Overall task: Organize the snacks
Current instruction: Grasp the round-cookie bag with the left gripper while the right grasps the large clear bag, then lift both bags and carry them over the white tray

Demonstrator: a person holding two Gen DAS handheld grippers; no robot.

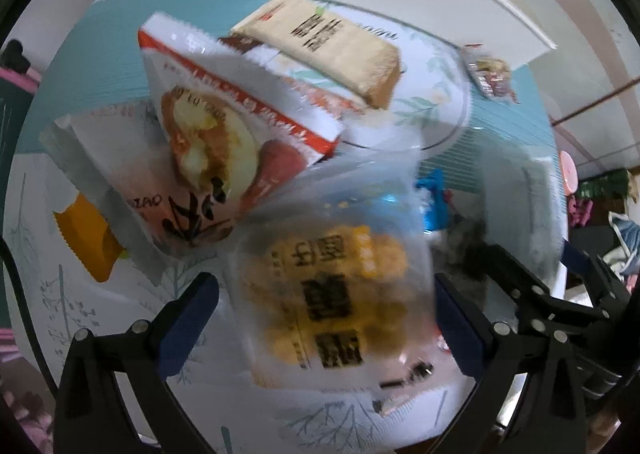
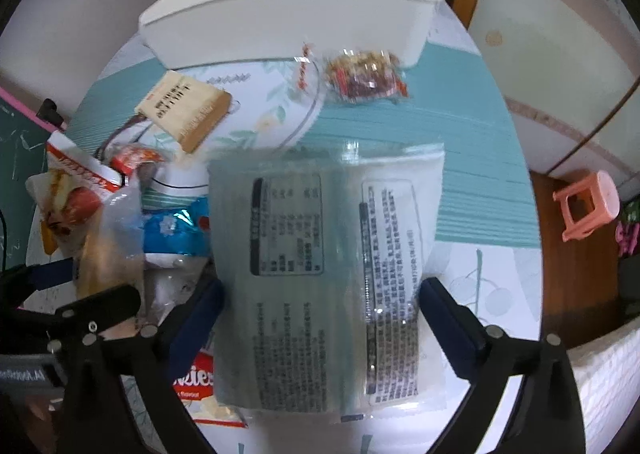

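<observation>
Where the right gripper (image 2: 320, 318) reaches forward, a grey-green snack packet (image 2: 324, 274) (printed back up, text blurred) fills the gap between its fingers; whether the pads press it cannot be told. Left of that packet: blue foil pack (image 2: 176, 230), cookie bag (image 2: 200, 386). Beyond it: beige biscuit pack (image 2: 186, 110), nut sachet (image 2: 366, 74), white bin (image 2: 288, 10). The left gripper (image 1: 328, 318), fingers wide, brackets a clear pack of yellow snacks (image 1: 332, 302); contact uncertain.
</observation>
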